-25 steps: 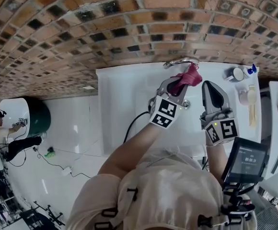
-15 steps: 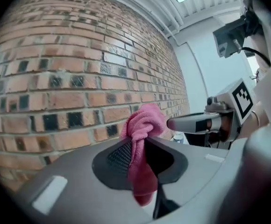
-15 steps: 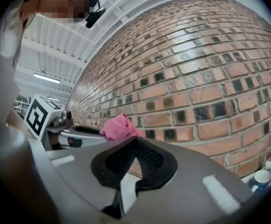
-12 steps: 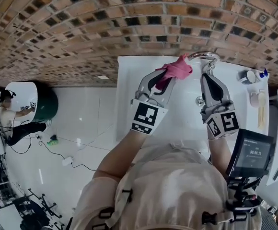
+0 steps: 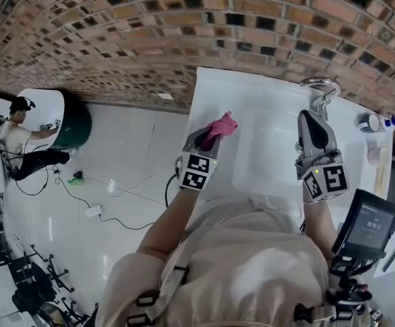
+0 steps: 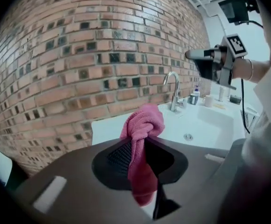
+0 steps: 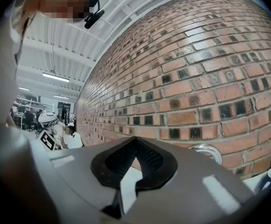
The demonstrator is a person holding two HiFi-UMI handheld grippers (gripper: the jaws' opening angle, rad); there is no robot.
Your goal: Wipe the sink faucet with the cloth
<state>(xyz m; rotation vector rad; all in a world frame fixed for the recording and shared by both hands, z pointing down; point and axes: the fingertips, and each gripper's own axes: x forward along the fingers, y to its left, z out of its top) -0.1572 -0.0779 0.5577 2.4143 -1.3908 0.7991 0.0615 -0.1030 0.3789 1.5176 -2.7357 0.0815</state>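
Your left gripper point(image 5: 206, 139), pinching the pink cloth point(image 5: 222, 126), hangs at the sink's point(image 5: 265, 138) left edge, with the upright gooseneck faucet point(image 5: 319, 89) well to its right, just beyond your right gripper point(image 5: 312, 117), whose jaws are pressed together and empty.

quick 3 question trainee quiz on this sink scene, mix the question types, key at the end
1. Multiple choice: what does the left hand-held gripper grip? A) a sponge B) a pink cloth C) a scrub brush
2. True or false: the pink cloth is touching the faucet.
3. Fill in: in the head view, the hand-held gripper nearer the faucet is the ____ one.

Key: 1 B. 2 false, the pink cloth is well apart from the faucet. 3 right, the right hand-held gripper sits just below the faucet.
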